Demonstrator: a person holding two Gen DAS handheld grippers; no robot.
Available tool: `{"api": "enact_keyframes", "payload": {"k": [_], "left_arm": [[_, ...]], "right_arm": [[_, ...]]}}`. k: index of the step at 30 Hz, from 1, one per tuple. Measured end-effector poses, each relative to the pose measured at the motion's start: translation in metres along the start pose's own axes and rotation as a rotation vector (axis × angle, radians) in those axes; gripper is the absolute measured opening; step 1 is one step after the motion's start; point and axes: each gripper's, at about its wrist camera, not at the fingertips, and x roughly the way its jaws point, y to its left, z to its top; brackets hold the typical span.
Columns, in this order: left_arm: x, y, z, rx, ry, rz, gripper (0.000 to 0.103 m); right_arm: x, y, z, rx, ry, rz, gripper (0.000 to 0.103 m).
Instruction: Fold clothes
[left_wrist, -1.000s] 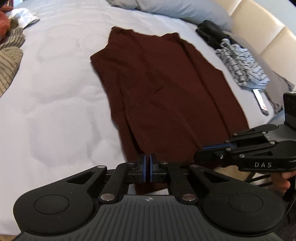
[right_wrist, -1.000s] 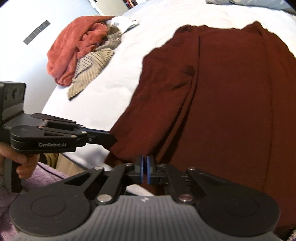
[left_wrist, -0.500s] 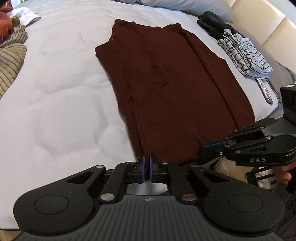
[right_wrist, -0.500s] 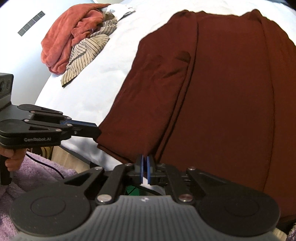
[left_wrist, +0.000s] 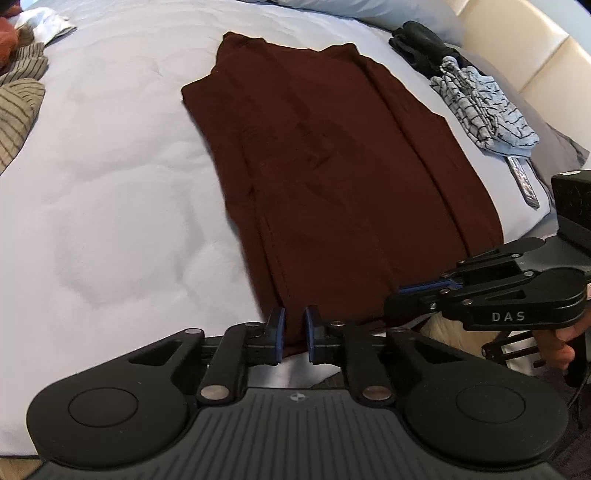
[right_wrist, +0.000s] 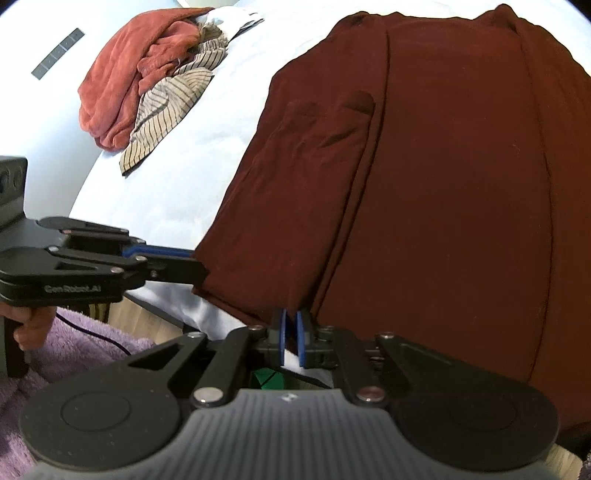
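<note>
A dark maroon garment (left_wrist: 332, 177) lies flat on the white bed (left_wrist: 110, 184), its sides folded inward lengthwise. It also fills the right wrist view (right_wrist: 424, 184). My left gripper (left_wrist: 293, 332) is at the garment's near hem by the bed edge, jaws slightly apart with the hem showing between them. My right gripper (right_wrist: 291, 338) is at the same hem further right, jaws a narrow gap apart. Each gripper shows in the other's view: the right one (left_wrist: 406, 295), the left one (right_wrist: 192, 264).
A pile of rust-red and striped clothes (right_wrist: 147, 85) lies at the bed's far left. A black item (left_wrist: 421, 44), a blue-checked garment (left_wrist: 484, 110) and a remote (left_wrist: 524, 181) lie on the right side. A cream headboard (left_wrist: 535, 48) is behind. A purple rug (right_wrist: 74, 350) covers the floor.
Both grippers, shut on the hem before, have opened slightly. The garment has settled flat on the bed and both grippers have dropped to the bed edge.
</note>
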Motion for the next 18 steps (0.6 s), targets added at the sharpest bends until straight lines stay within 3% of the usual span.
{"api": "enact_keyframes", "payload": {"k": [6,8,10,14,18], "left_arm": [[0.006,0.0,-0.002,0.005,0.043,0.007,0.002],[0.005,0.002,-0.001,-0.005,0.043,0.003,0.003],[-0.002,0.005,0.0,-0.019,0.027,0.006,0.018],[-0.016,0.014,0.007,-0.064,-0.029,0.012,0.037],[-0.018,0.022,0.026,-0.1,-0.065,0.068,0.038]], "right_arm": [[0.007,0.004,0.0,-0.035,0.033,-0.024,0.006],[0.005,0.004,0.001,-0.039,0.038,-0.028,0.01],[0.001,0.005,0.001,-0.049,0.037,-0.038,0.01],[-0.009,0.001,0.007,-0.064,0.002,-0.077,0.011],[-0.016,-0.011,0.022,-0.044,-0.05,-0.138,0.011]]}}
